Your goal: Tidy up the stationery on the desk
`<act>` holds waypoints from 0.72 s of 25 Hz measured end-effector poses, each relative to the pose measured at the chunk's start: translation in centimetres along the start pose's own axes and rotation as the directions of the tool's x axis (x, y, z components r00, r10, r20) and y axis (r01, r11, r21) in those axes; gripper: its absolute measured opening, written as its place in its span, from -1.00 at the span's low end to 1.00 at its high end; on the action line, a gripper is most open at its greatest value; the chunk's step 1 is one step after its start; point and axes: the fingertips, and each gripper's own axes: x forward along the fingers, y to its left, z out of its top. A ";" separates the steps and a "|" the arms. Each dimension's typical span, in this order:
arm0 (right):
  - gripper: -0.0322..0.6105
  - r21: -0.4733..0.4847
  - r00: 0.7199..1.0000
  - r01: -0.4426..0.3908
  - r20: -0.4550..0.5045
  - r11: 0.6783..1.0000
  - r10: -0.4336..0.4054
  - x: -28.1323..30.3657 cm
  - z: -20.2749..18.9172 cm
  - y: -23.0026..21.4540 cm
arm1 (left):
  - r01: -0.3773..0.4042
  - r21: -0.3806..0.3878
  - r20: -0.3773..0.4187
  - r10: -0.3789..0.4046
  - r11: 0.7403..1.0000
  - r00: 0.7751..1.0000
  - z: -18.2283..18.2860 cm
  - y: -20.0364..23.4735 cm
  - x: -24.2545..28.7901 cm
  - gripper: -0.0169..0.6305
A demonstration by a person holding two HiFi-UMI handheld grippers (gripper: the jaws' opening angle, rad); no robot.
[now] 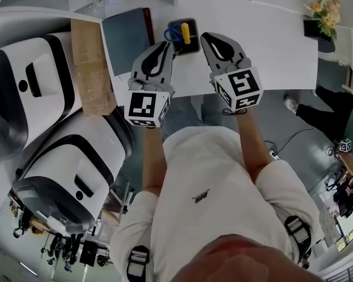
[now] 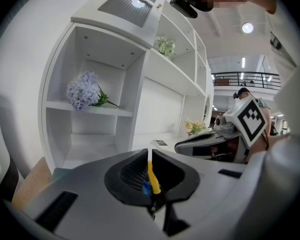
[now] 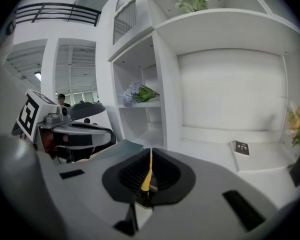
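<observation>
Stationery stands gathered in a black holder (image 1: pixel 192 47) on the white surface (image 1: pixel 270 46), a yellow pen (image 1: pixel 186 33) and blue scissors (image 1: pixel 172 34) upright inside it. The left tongs (image 1: pixel 166 44) and right tongs (image 1: pixel 207 37) hover on either side of the holder, each pair pressed together and empty. A dark notebook (image 1: pixel 126 40) lies just left of the holder.
</observation>
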 end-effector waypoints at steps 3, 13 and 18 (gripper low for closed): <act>-0.89 -0.002 1.000 0.001 0.001 1.000 -0.001 -0.9 0.4 0.3 | 0.011 0.011 -0.004 -0.011 1.000 1.000 0.5 -0.5 -0.4 -0.95; -0.89 -0.002 1.000 0.001 0.019 1.000 -0.001 -3.3 2.3 1.7 | 0.039 0.047 -0.012 -0.038 0.998 0.999 2.4 -1.7 -1.8 -0.95; -0.89 -0.013 1.000 -0.002 0.020 1.000 0.002 -4.1 2.8 2.2 | 0.036 0.031 -0.013 -0.036 0.999 0.999 2.4 -2.0 -2.6 -0.95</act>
